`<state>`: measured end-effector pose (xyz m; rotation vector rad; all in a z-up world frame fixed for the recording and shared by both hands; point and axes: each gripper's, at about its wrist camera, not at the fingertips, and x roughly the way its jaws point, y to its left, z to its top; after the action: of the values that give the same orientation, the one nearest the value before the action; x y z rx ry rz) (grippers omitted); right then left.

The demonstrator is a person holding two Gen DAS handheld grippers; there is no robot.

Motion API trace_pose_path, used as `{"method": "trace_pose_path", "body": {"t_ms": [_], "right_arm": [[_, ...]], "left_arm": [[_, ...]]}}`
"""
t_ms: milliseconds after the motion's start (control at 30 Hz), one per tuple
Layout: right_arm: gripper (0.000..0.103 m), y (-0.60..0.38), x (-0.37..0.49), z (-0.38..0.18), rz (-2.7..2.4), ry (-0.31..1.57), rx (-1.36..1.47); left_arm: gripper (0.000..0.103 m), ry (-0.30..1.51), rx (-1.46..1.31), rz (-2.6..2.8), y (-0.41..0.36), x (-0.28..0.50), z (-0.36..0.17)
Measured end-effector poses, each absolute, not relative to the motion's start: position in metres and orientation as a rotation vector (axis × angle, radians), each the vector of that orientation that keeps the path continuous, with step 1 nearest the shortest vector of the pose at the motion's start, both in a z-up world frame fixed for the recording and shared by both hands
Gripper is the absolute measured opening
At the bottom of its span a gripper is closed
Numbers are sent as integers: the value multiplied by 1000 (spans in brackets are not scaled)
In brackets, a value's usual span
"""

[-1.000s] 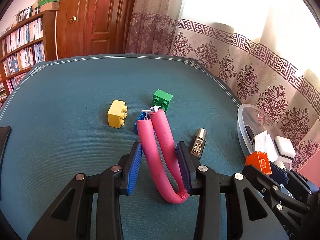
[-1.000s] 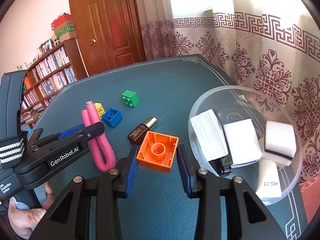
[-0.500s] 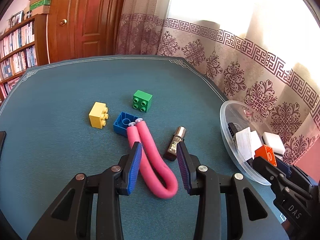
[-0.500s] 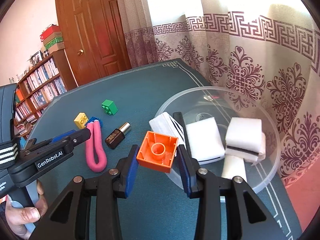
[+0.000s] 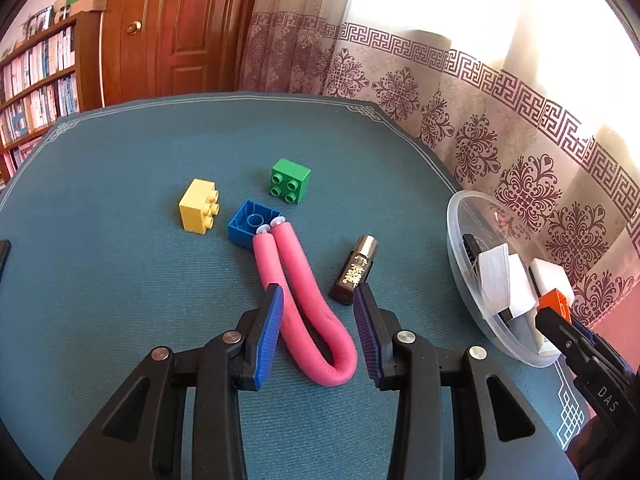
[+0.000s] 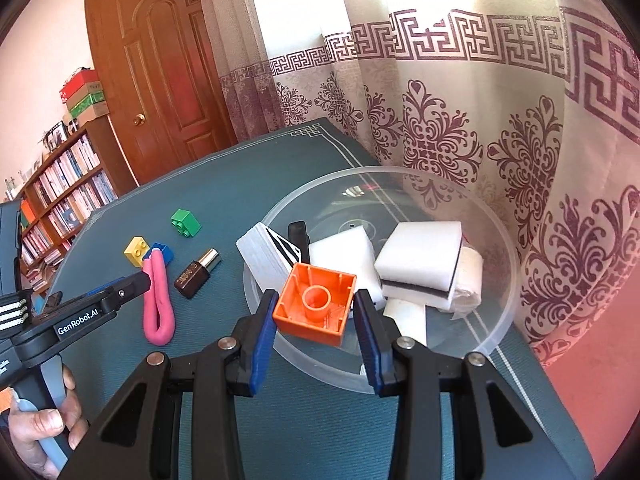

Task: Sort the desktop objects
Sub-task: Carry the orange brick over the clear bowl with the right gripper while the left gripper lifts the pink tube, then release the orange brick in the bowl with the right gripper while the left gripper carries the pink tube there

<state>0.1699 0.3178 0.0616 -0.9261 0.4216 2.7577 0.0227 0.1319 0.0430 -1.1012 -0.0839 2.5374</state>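
Note:
My right gripper (image 6: 316, 296) is shut on an orange brick (image 6: 316, 304), held hollow side up just over the near rim of the clear plastic bowl (image 6: 508, 264). From the left wrist view that orange brick (image 5: 554, 302) shows at the bowl's (image 5: 452, 216) near side. My left gripper (image 5: 317, 290) is open and hovers over a bent pink foam roller (image 5: 304, 280) that lies on the table, its loop between the jaws but not pinched. Beyond lie a blue brick (image 5: 252, 226), a yellow brick (image 5: 198, 212), a green brick (image 5: 290, 182) and a dark cosmetic bottle (image 5: 356, 270).
The bowl holds white sponges (image 6: 420, 260), a white card pack (image 6: 268, 256) and a black item. A patterned curtain (image 6: 480, 140) hangs close behind the bowl and the teal table's right edge. A bookshelf (image 6: 68, 196) and a wooden door stand at the far left. A hand (image 6: 44, 428) grips the left tool.
My right gripper has carried the orange brick rightward from in front of the bowl to over its near rim. The left gripper's view has shifted slightly, and the roller still lies on the table.

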Motion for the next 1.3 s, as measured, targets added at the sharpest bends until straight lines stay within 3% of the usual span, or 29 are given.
{"method": "trace_pose_path", "body": {"t_ms": [67, 133, 167, 567, 633, 667, 700, 1300], "right_arm": [[42, 320, 169, 60, 2755, 428, -931], [42, 322, 168, 58, 2752, 435, -933], [42, 323, 168, 58, 2751, 436, -931], [42, 330, 170, 56, 2743, 446, -922], [42, 330, 170, 56, 2740, 446, -924], [42, 331, 170, 55, 2739, 449, -926], [42, 332, 170, 55, 2737, 451, -928], [42, 349, 171, 51, 2701, 465, -919]], "left_arm": [[42, -85, -1134, 2540, 132, 20, 39], [61, -83, -1148, 2558, 133, 18, 36], [63, -86, -1145, 2569, 133, 17, 36], [63, -204, -1258, 2550, 135, -17, 20], [59, -194, -1246, 2566, 134, -18, 19], [52, -187, -1238, 2569, 133, -17, 18], [38, -179, -1246, 2560, 133, -17, 17], [37, -157, -1044, 2527, 150, 14, 65]]}}
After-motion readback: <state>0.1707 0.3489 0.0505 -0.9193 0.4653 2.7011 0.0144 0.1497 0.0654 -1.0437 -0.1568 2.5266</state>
